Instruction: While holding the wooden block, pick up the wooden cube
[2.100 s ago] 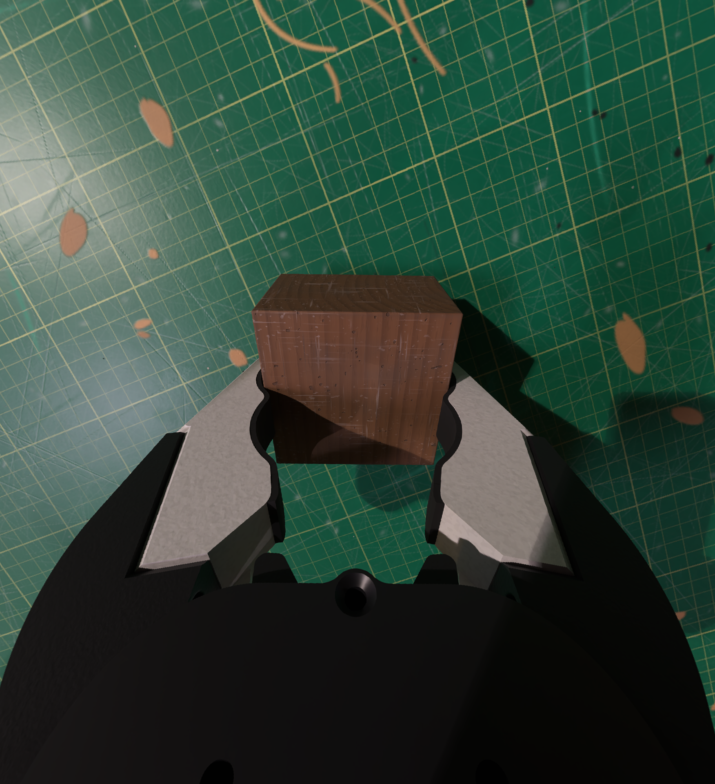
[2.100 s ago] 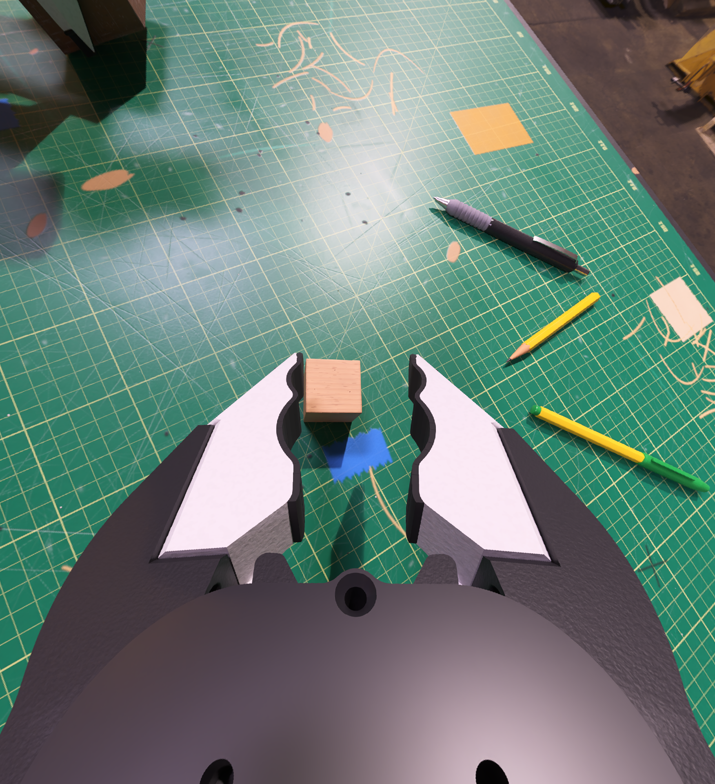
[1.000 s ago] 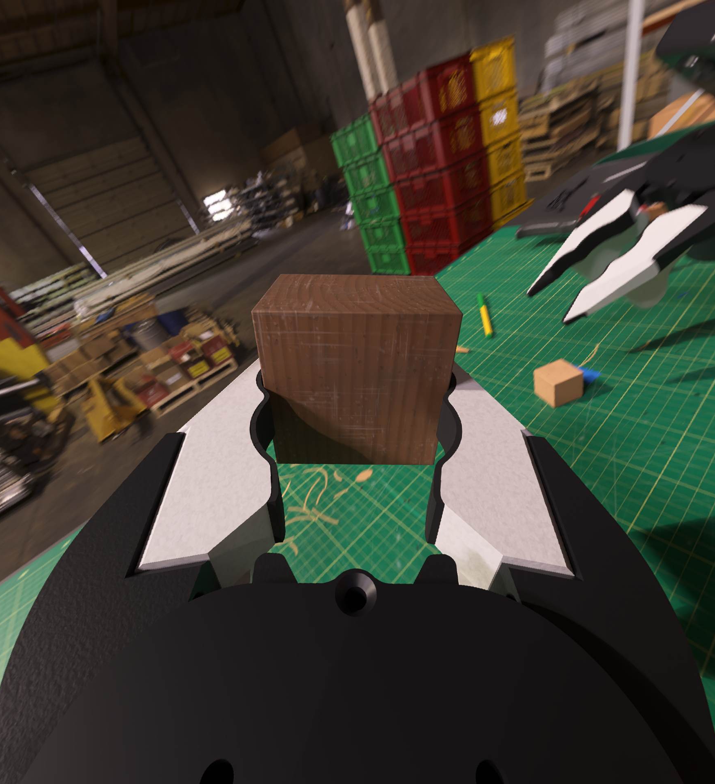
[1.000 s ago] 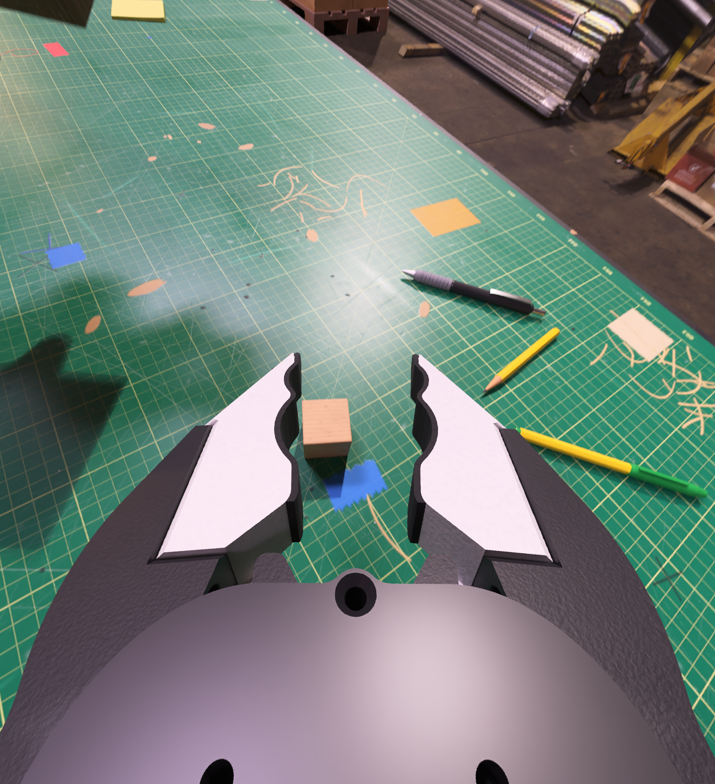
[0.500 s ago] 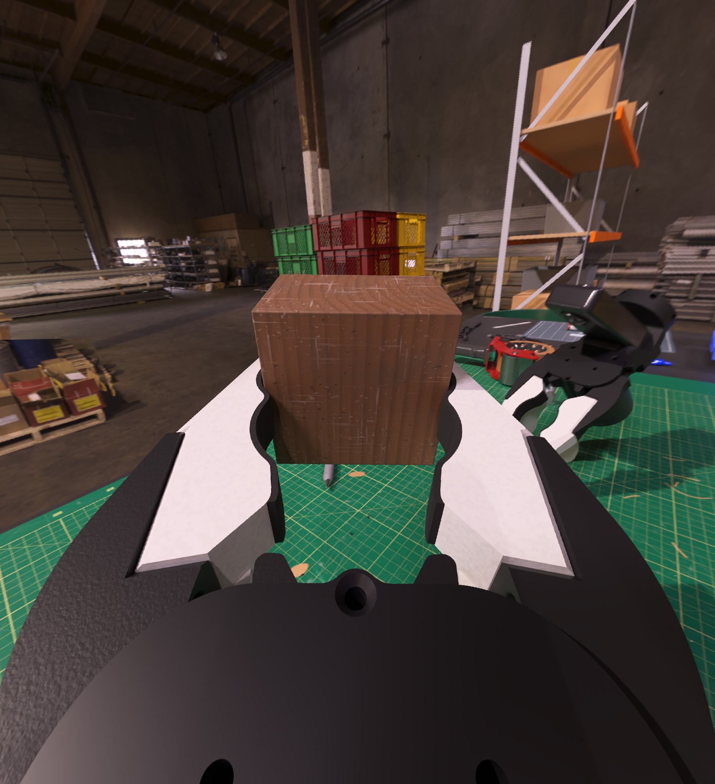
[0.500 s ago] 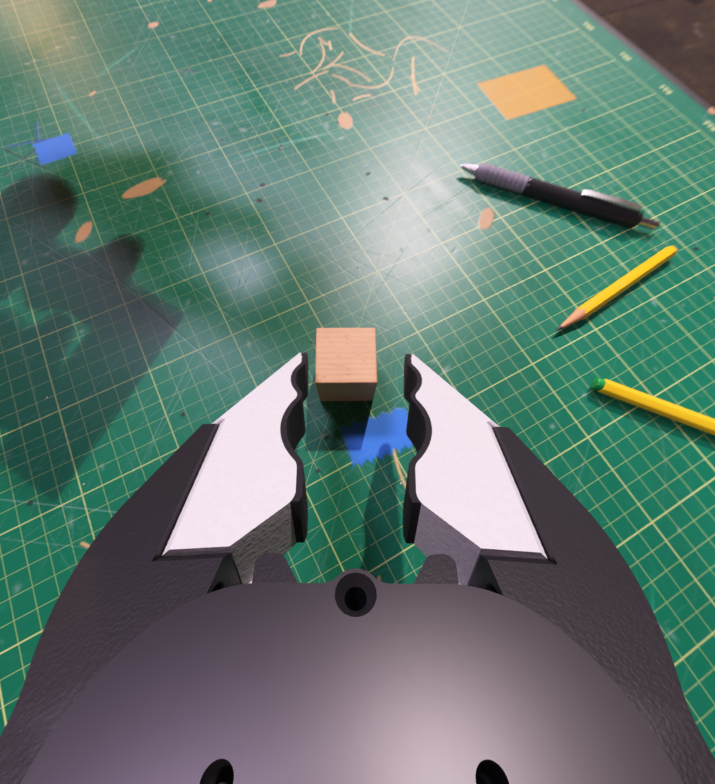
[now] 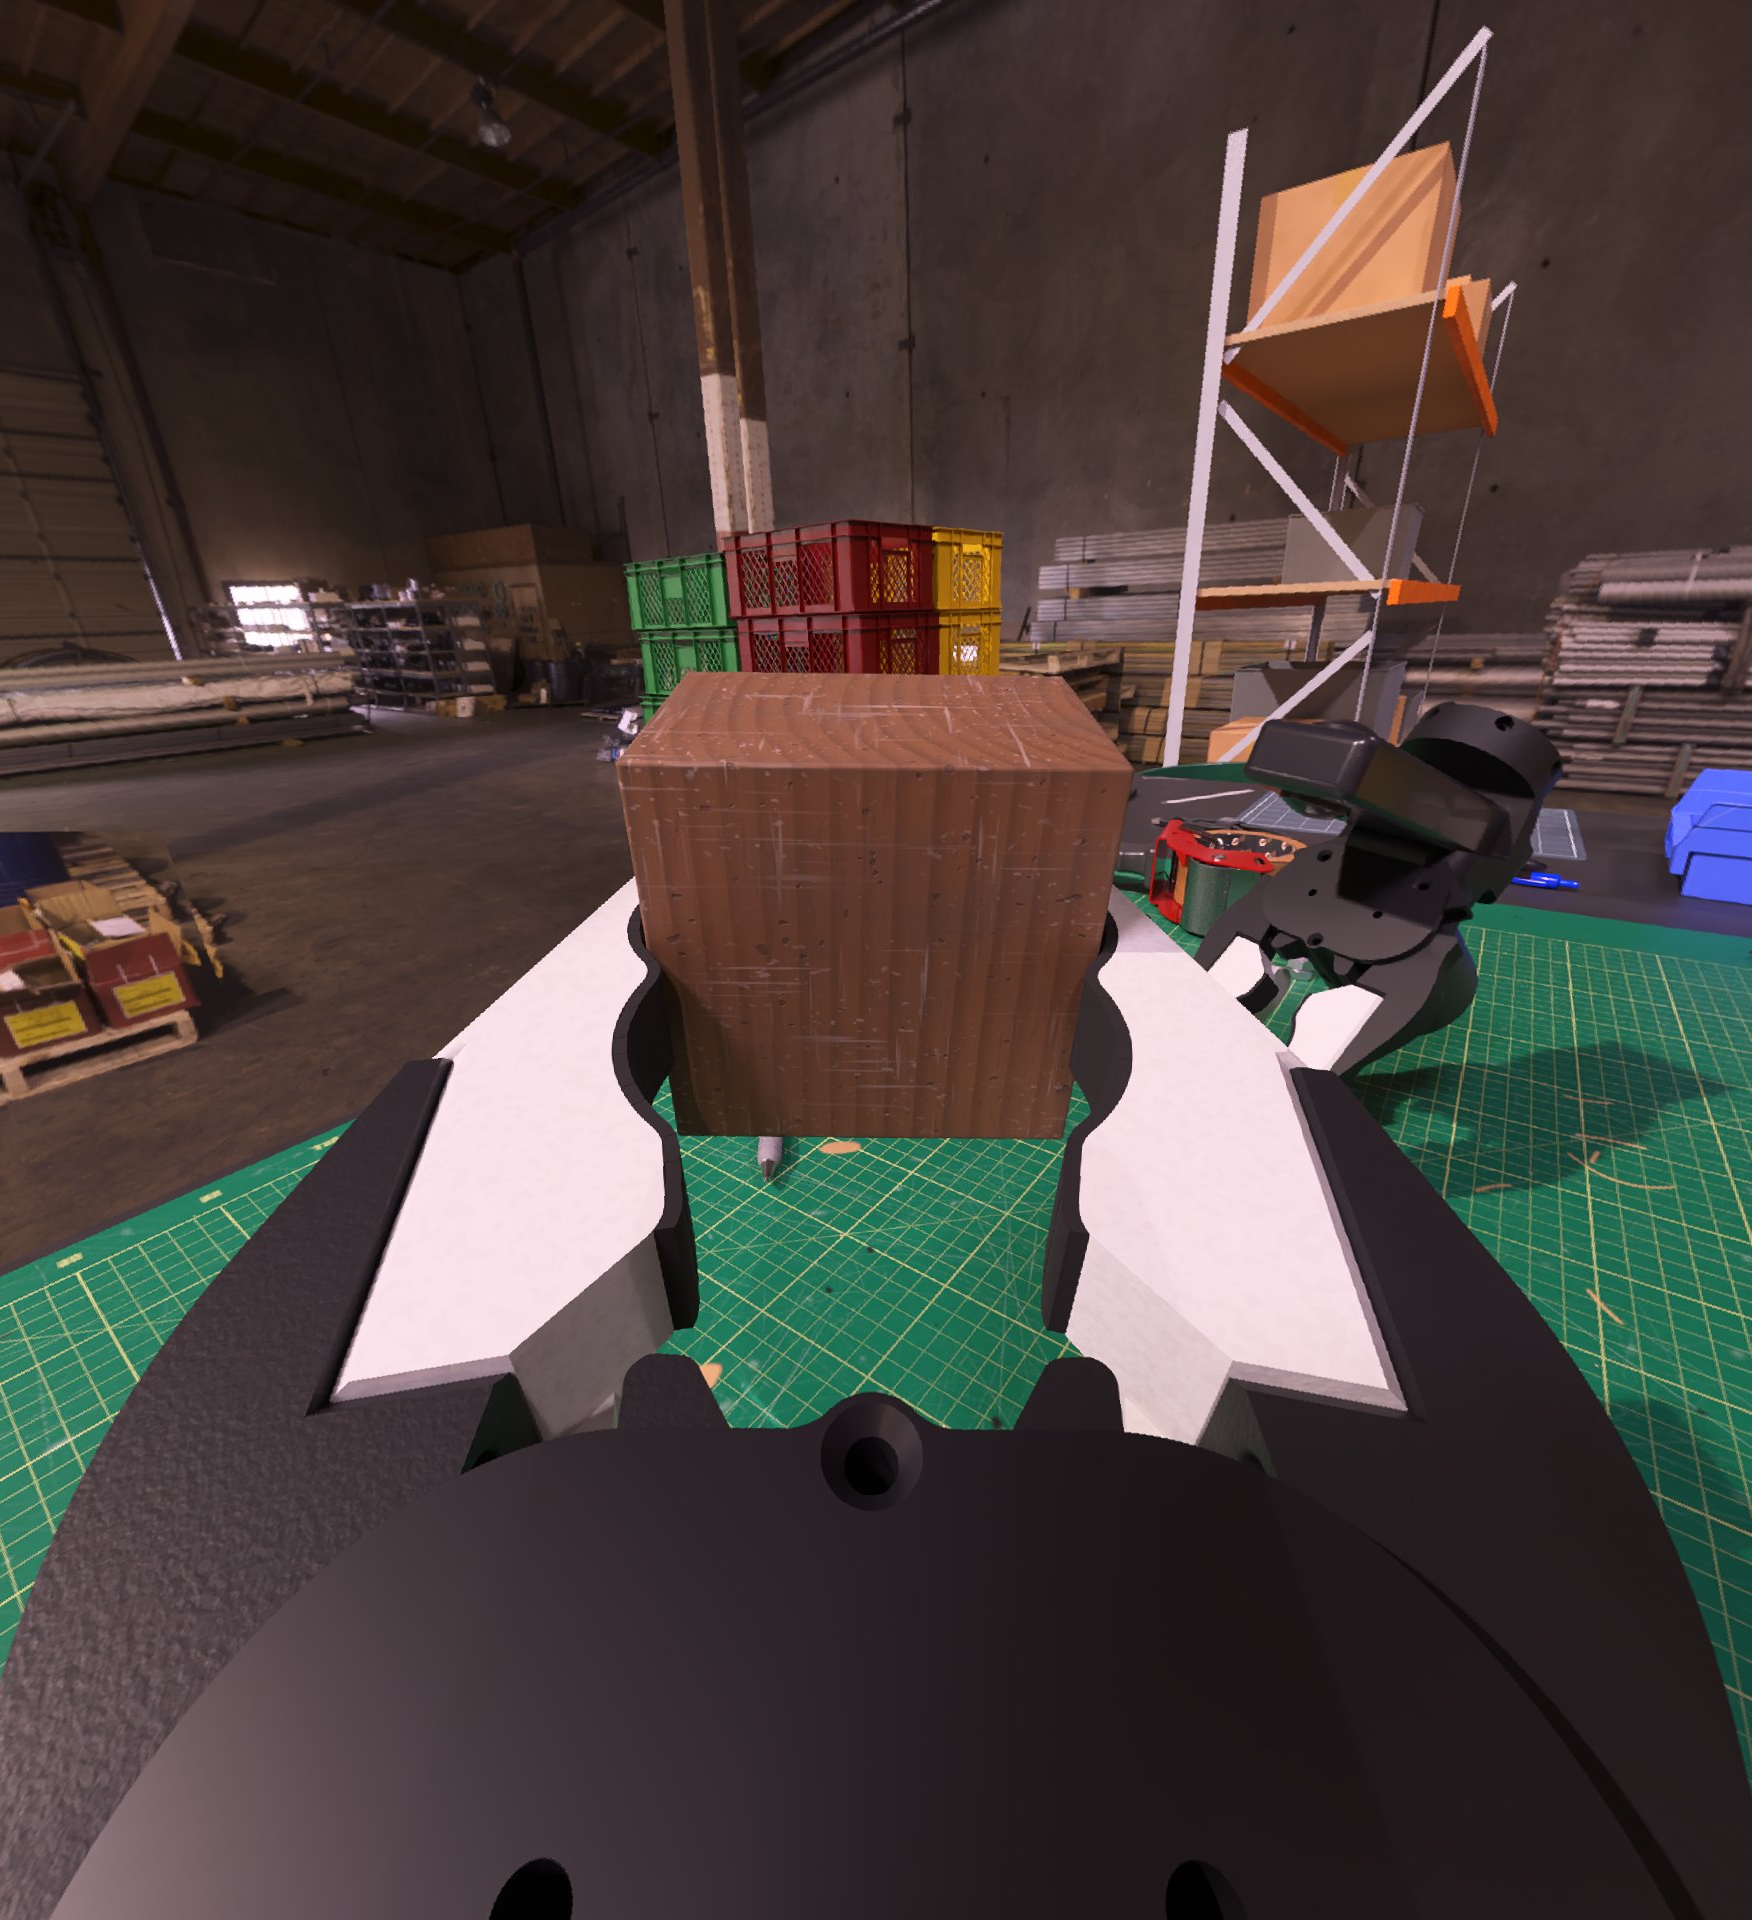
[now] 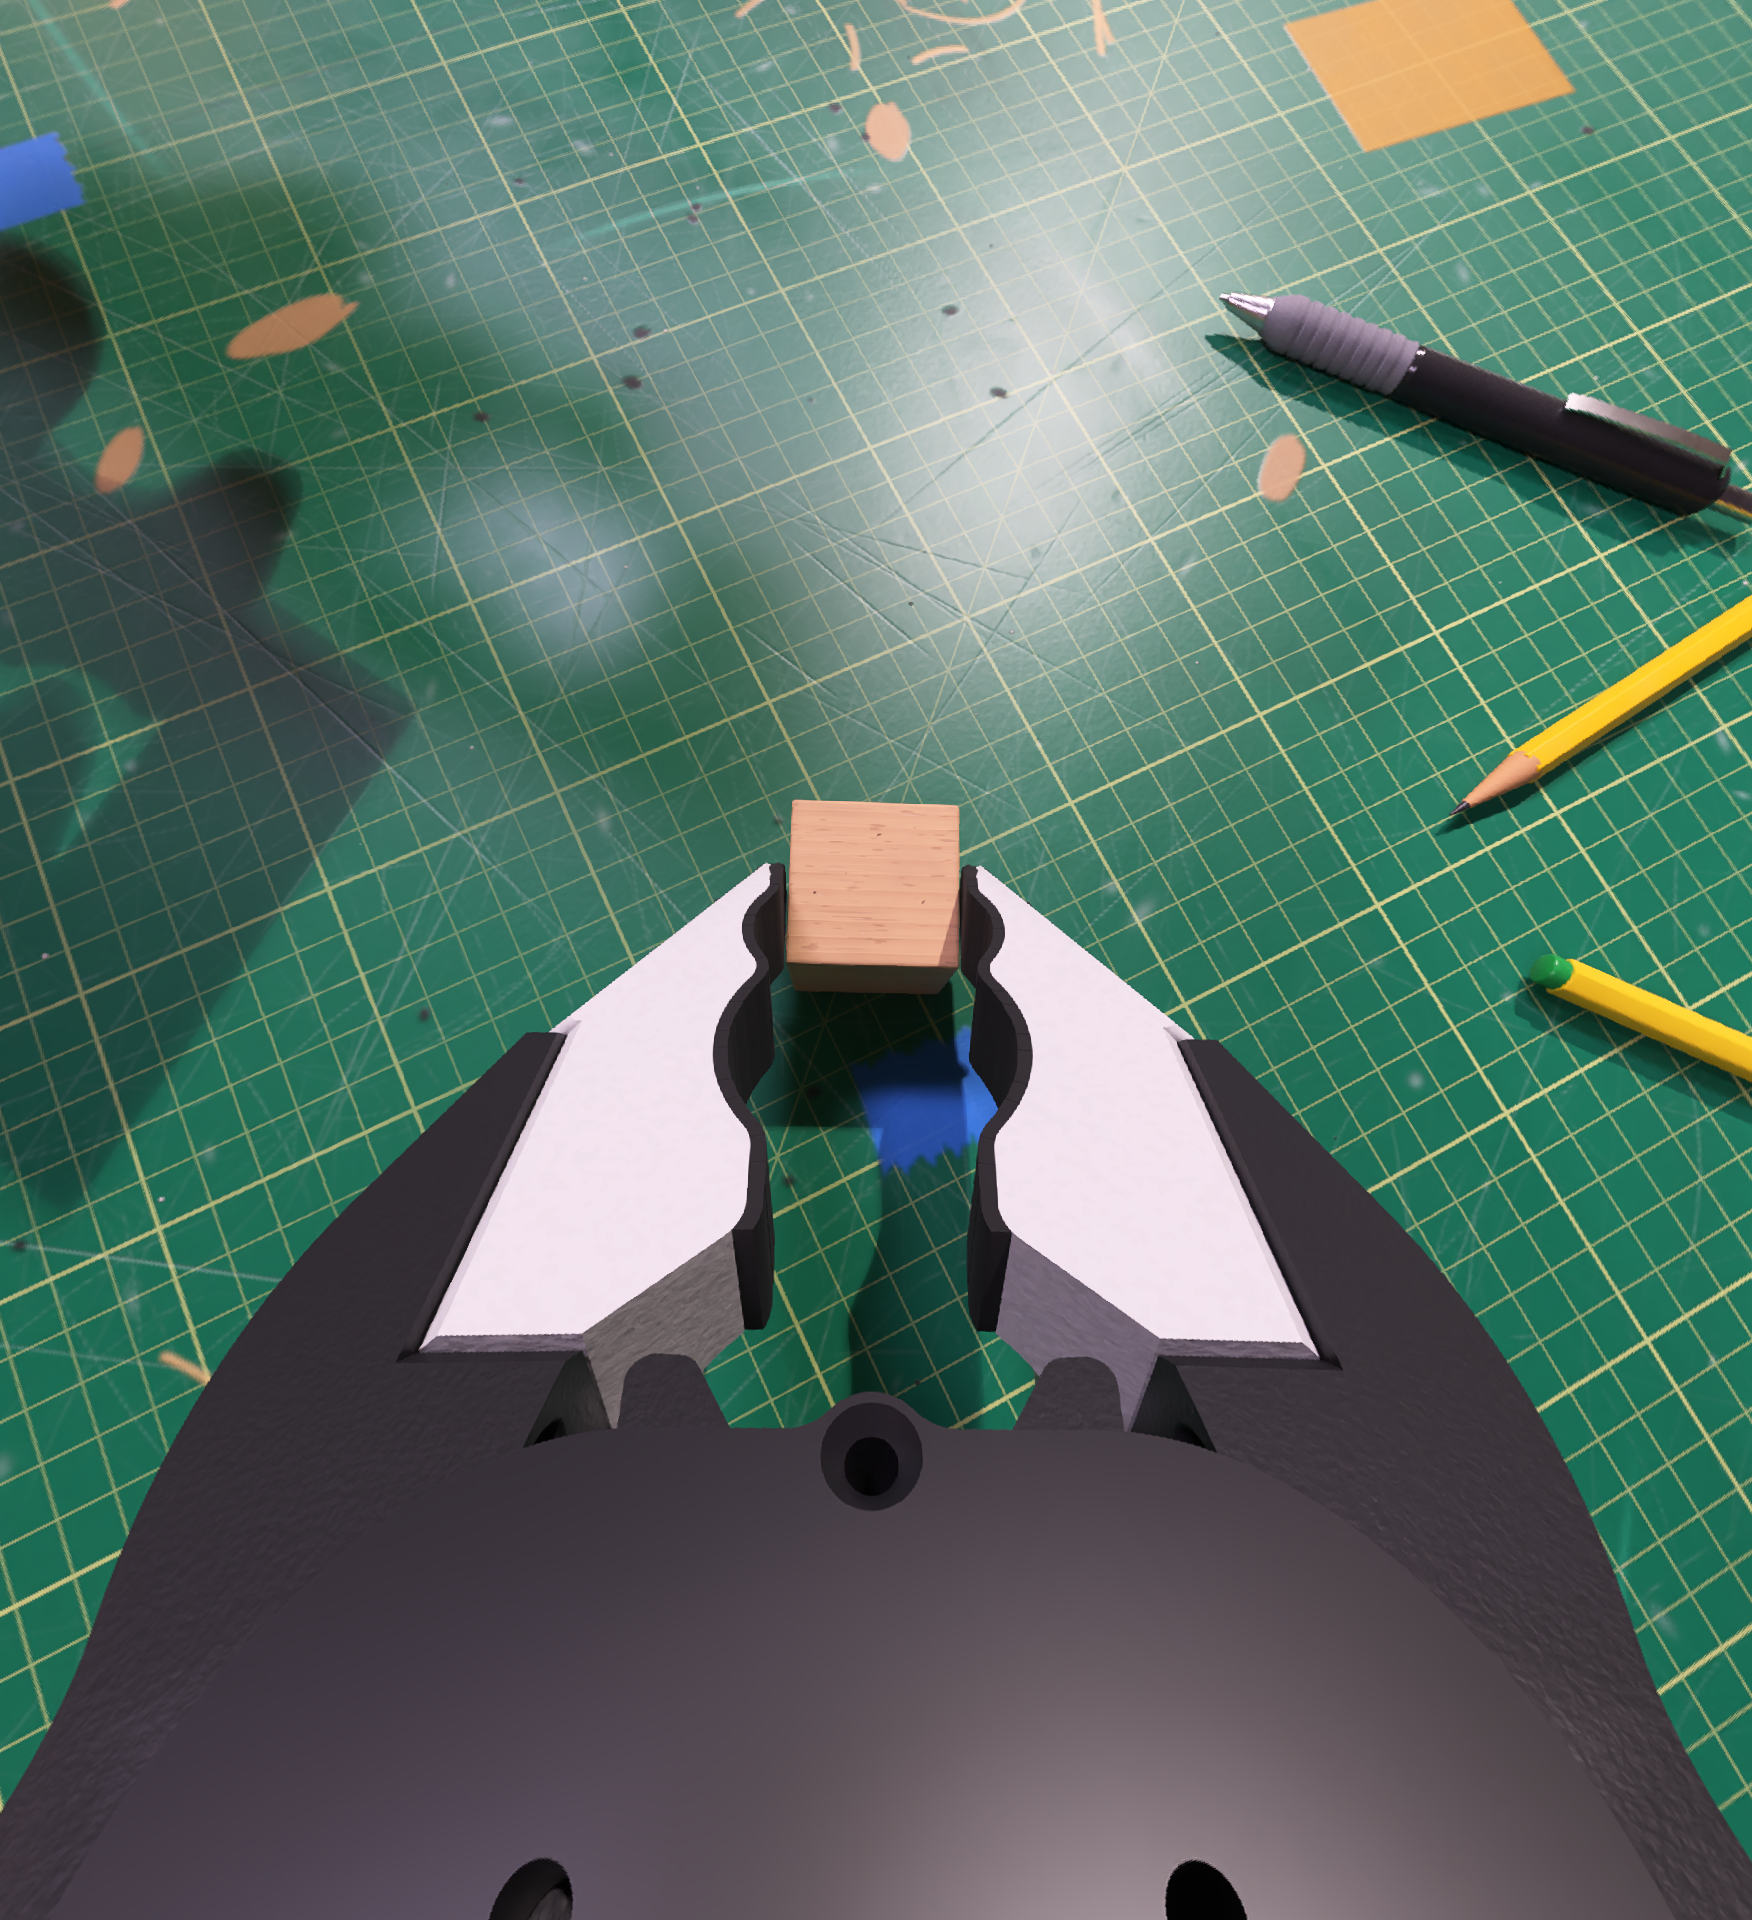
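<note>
In the right wrist view, the right gripper (image 8: 872, 894) is clenched on the wooden cube (image 8: 872, 899): both fingertips press against the cube's left and right sides at the centre of the frame. The pale cube sits between the tips, above a dark shadow and a blue scrap (image 8: 919, 1101) on the green table (image 8: 643, 623). Whether the cube touches the table I cannot tell. Farther out, at the upper right of the frame, lies a black pen (image 8: 1495, 405); below it a yellow pencil (image 8: 1630, 691), and at the right edge a yellow pen with a green tip (image 8: 1682, 1029). An orange square (image 8: 1423, 68) marks the top right, and another blue scrap (image 8: 15, 182) the upper left.

In the left wrist view, the left gripper (image 7: 872, 935) grasps the wooden block (image 7: 872, 914), a dark brown block held between both fingers at the centre of the frame, above the table (image 7: 1630, 1195). To the right of the block the right gripper (image 7: 1298, 1003) shows, pointing down at the table. Behind stand stacked crates (image 7: 820, 597) and a shelf rack (image 7: 1350, 416).
</note>
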Motion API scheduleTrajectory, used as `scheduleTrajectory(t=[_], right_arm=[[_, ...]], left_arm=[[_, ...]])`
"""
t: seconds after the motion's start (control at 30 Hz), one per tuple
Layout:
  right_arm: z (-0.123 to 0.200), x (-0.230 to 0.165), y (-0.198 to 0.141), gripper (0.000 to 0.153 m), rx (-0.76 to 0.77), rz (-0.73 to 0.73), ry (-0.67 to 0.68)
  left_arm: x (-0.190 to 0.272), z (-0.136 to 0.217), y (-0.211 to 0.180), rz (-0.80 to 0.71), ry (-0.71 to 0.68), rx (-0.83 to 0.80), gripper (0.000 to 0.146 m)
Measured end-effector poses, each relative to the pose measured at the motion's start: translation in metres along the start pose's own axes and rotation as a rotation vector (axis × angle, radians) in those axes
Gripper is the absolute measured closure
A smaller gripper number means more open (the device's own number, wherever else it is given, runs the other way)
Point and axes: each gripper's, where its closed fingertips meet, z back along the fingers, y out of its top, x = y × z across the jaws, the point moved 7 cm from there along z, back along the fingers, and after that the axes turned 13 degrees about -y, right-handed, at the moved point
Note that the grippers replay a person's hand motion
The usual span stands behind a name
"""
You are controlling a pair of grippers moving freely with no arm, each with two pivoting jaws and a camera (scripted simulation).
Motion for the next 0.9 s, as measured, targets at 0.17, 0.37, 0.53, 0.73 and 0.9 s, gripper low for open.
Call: scheduleTrajectory(t=[0.17, 0.37, 0.53, 0.73, 0.9], right_arm=[[0.0, 0.0, 0.001, 0.12, -0.024, -0.009, 0.001], [0.0, 0.002, 0.007, 0.12, -0.002, -0.044, 0.019], [0.02, 0.011, 0.032, 0.12, 0.109, -0.163, -0.037], [0.07, 0.001, 0.098, 0.12, 0.287, -0.431, 0.013], [0.105, -0.025, 0.165, 0.12, 0.434, -0.533, 0.053]], left_arm=[[0.001, -0.001, 0.0, 0.007, -0.013, 0.004, 0.068], [0.001, -0.001, -0.002, 0.0, -0.011, 0.0, 0.068], [0.001, 0.001, -0.004, -0.073, 0.044, -0.02, 0.068], [0.007, 0.001, 0.0, -0.233, 0.157, -0.073, 0.068], [0.012, -0.001, 0.003, -0.253, 0.164, -0.06, 0.068]])
